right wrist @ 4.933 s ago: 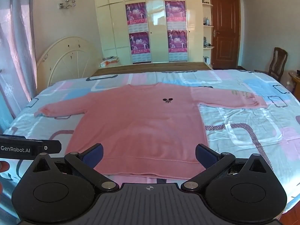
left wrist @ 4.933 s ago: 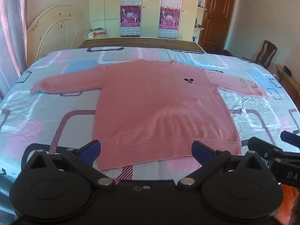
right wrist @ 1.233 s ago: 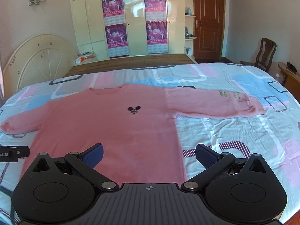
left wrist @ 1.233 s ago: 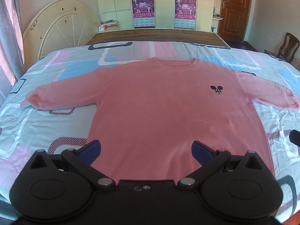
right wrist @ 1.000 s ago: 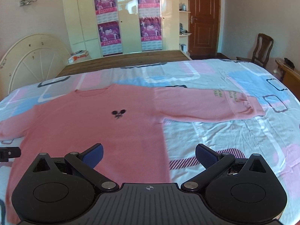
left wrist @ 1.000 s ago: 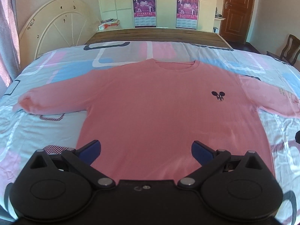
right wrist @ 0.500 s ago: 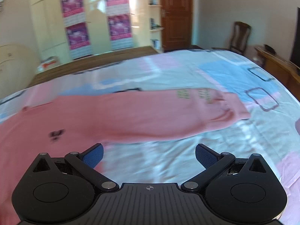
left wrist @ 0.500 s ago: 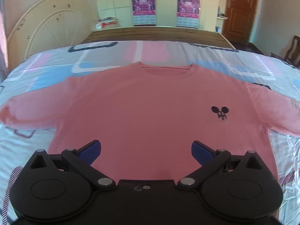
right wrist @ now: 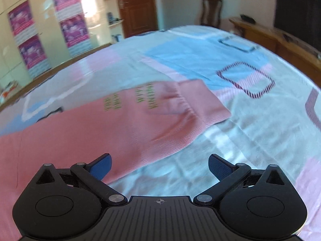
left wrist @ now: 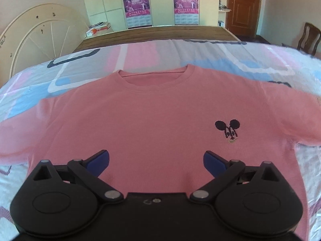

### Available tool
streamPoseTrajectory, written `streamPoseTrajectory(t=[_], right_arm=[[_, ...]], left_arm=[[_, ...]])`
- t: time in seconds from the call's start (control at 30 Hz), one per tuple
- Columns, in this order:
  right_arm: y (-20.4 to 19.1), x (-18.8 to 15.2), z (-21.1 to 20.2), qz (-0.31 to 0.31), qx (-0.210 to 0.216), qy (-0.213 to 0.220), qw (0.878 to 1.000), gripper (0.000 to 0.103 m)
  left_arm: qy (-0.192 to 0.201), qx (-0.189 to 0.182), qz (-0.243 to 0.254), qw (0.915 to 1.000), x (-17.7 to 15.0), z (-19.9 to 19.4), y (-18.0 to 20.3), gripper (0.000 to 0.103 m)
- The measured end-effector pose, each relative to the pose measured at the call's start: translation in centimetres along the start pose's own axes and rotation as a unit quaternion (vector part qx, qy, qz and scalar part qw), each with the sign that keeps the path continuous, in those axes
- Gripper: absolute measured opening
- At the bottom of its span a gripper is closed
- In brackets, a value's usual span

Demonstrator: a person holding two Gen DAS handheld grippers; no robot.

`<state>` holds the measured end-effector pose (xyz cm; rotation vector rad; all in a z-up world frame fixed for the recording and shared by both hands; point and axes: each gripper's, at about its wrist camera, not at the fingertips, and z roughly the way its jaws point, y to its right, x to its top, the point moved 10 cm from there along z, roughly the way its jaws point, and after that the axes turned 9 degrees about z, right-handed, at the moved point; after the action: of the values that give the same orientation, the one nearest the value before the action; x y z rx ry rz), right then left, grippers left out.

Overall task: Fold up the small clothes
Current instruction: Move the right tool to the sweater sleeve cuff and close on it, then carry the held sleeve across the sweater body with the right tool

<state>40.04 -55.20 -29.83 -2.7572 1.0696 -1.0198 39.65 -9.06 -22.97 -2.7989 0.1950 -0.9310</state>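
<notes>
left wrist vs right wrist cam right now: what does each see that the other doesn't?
Left wrist only: the sweater's neckline, the mouse-ear chest logo, a cream arched headboard leaning by the wall, and the left hand-held gripper, open above the chest.

Right wrist only: the sleeve cuff with green lettering, a wooden sideboard, and the right hand-held gripper, jaws closing, not yet pressing the sleeve.

Both: pink sweater, patterned bedsheet, postered wardrobe, brown door, wooden chair.
</notes>
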Motion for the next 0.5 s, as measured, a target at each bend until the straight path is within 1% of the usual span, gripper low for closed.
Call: streamPoseTrajectory(t=[0.03,0.07,0.13,0.23,0.3,0.33,0.37,0.4,0.43,0.47,0.5], right_arm=[[0.4,0.1,0.6,0.008,-0.003,-0.007,1.0,0.07],[0.9,0.2,1.1,0.019,-0.006,-0.016,1.0,0.067],[1.5,0.4,1.9,0.039,-0.004,-0.021,0.999,0.067],[1.5,1.1,2.1,0.04,-0.013,-0.009,0.999,0.067],[1.6,1.6,2.7,0.049,-0.011,-0.005,0.999,0.064],[1.6,1.9,2.9,0.055,-0.01,-0.002,0.998,0.053],[1.5,2.2,2.8,0.059,-0.006,0.002,0.998,0.036],[1.3,2.4,3.0,0.061,-0.002,0.002,0.998,0.028],[1.0,2.6,3.3,0.067,0.011,0.0,0.998,0.011],[0.7,2.7,3.3,0.073,0.022,-0.003,0.997,0.008],[0.4,2.9,3.4,0.076,0.03,-0.001,0.997,0.008]], left_arm=[[-0.003,0.002,0.003,1.0,0.1,0.4,0.0,0.098],[-0.005,0.003,0.004,1.0,0.2,0.7,0.0,0.098],[-0.006,0.006,0.001,1.0,0.4,1.2,-0.2,0.098],[-0.009,0.008,0.003,0.9999,0.7,2.0,-0.3,0.098],[-0.012,0.004,0.009,0.9999,0.8,2.5,-0.2,0.093],[-0.015,-0.002,0.011,0.9998,0.8,2.7,-0.2,0.092],[-0.018,-0.005,0.013,0.9997,0.8,2.9,-0.1,0.09],[-0.02,-0.006,0.015,0.9997,0.8,3.1,-0.2,0.087],[-0.022,-0.008,0.015,0.9996,0.7,3.2,-0.3,0.085],[-0.022,-0.011,0.013,0.9996,0.7,3.3,-0.3,0.082],[-0.023,-0.015,0.01,0.9996,0.7,3.4,-0.4,0.079]])
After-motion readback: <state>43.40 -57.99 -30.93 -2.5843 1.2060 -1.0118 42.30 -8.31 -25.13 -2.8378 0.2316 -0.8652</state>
